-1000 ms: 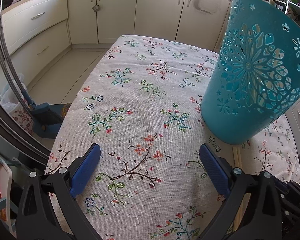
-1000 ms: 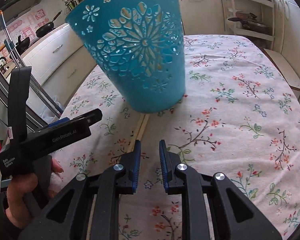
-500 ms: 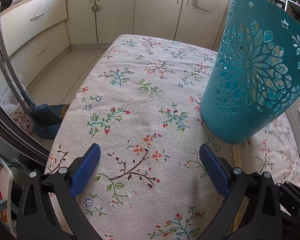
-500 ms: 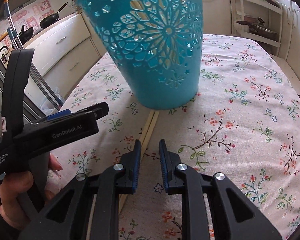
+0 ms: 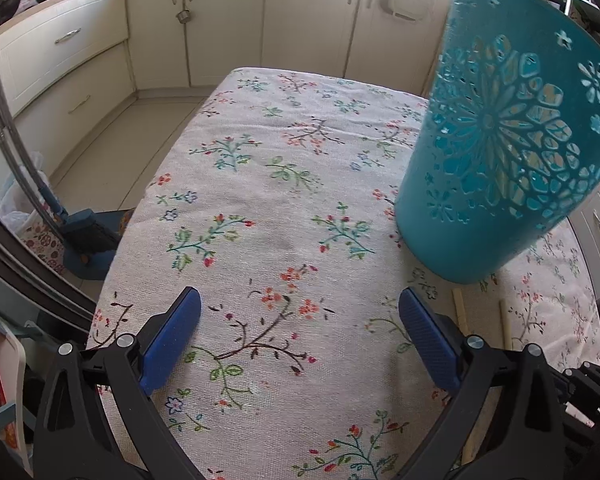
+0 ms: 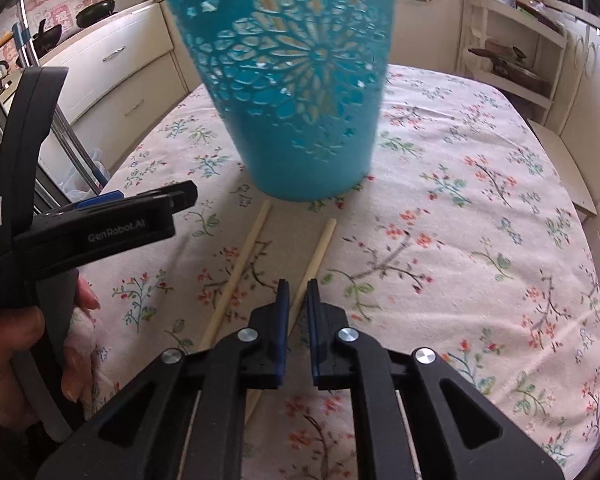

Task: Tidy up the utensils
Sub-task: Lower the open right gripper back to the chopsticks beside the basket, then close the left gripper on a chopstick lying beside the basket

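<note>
A teal cut-out holder stands on the flowered tablecloth, with several chopsticks showing through its holes; it also shows in the left wrist view. Two pale chopsticks lie apart in front of it, one on the left and one on the right. Their tips show in the left wrist view. My right gripper has its jaws narrowly apart, straddling the right chopstick low over the cloth. My left gripper is wide open and empty above the cloth, left of the holder.
The flowered table ends at a left edge above the kitchen floor. Cream cabinets stand behind. A blue broom head rests on the floor at the left. An open shelf unit stands at the right.
The two chopsticks, side by side before, now lie spread apart. My right gripper has pulled back from the holder and sits over the right chopstick. The left gripper has barely moved.
</note>
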Tool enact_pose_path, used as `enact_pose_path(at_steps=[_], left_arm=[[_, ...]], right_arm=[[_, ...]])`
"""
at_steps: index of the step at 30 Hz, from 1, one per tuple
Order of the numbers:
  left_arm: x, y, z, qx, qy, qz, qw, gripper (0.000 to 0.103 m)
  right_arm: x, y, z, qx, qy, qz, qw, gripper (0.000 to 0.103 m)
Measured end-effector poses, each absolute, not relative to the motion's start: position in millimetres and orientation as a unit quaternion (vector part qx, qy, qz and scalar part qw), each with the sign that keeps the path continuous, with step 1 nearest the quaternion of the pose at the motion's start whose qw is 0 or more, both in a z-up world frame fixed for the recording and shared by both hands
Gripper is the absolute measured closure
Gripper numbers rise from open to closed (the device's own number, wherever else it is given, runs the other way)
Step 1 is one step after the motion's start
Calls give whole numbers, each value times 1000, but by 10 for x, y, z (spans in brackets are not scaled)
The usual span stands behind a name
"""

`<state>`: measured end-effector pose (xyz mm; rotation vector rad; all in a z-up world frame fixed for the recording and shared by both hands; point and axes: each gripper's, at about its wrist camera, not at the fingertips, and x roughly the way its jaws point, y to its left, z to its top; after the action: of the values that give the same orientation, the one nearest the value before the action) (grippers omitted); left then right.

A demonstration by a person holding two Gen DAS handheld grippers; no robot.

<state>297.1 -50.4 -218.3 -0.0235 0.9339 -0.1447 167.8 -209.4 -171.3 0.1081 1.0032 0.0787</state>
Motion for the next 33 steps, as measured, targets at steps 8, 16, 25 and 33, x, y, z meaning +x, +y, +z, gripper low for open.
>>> enact_pose_path(at_steps=[8, 16, 25, 33], left_arm=[[2709, -983, -2075, 44, 447, -146, 881, 8], [2785, -1234, -2153, 77, 477, -144, 864, 37], [2720, -1265, -2136, 75, 466, -168, 865, 98], [2792, -1304, -2124, 108, 497, -169, 844, 97]], right_arm=[[1640, -2288, -1729, 98, 489, 43, 866, 96], [1579, -2411, -1724, 122, 490, 33, 863, 96], [1656, -2505, -1732, 140, 476, 15, 868, 92], [1730, -2325, -1730, 105, 470, 28, 876, 92]])
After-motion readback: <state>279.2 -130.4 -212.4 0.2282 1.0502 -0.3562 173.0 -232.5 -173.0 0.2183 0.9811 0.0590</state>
